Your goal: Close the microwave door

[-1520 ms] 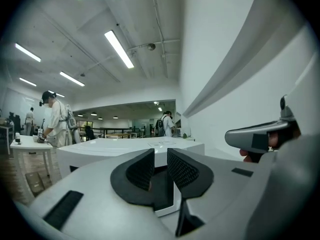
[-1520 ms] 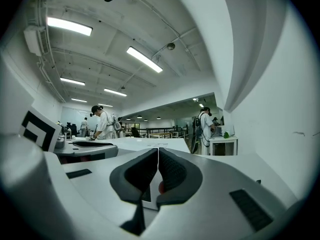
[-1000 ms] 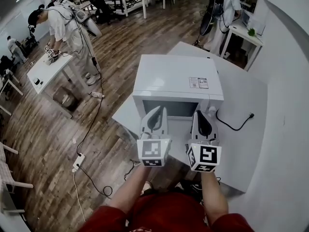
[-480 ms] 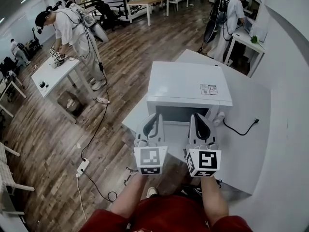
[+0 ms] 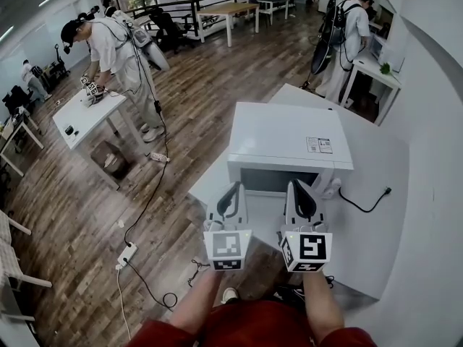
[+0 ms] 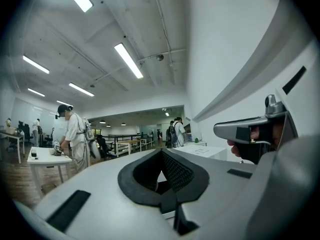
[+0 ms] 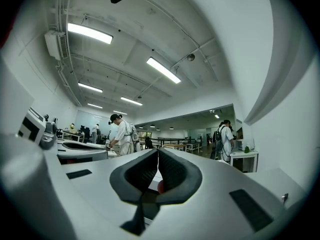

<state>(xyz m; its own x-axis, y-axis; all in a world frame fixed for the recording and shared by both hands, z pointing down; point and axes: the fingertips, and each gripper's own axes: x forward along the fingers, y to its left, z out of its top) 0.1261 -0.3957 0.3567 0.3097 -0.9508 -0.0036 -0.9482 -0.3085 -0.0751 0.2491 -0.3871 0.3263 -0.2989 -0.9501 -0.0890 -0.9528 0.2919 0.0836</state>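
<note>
- The microwave (image 5: 289, 132) is a white box on a white table (image 5: 376, 226), close to the table's front-left edge. It is the only container within reach (its cavity is hidden behind the door).
- The door (image 5: 278, 181) is a dark window panel and lies flush with the front, as far as the head view shows. A knob (image 5: 333, 187) sits to its right.
- The microwave's long axis runs left to right across the head view, and the door faces the person and both grippers. A label (image 5: 320, 144) lies on the top panel, towards the right.
- The left gripper (image 5: 232, 188) has its jaws together with nothing between them. It is before the door's left part, and contact cannot be told.
- The right gripper (image 5: 299, 185) has its jaws closed tip to tip and is empty. It is before the door's right part.
- A black cable (image 5: 362, 202) lies on the table right of the microwave.
</note>
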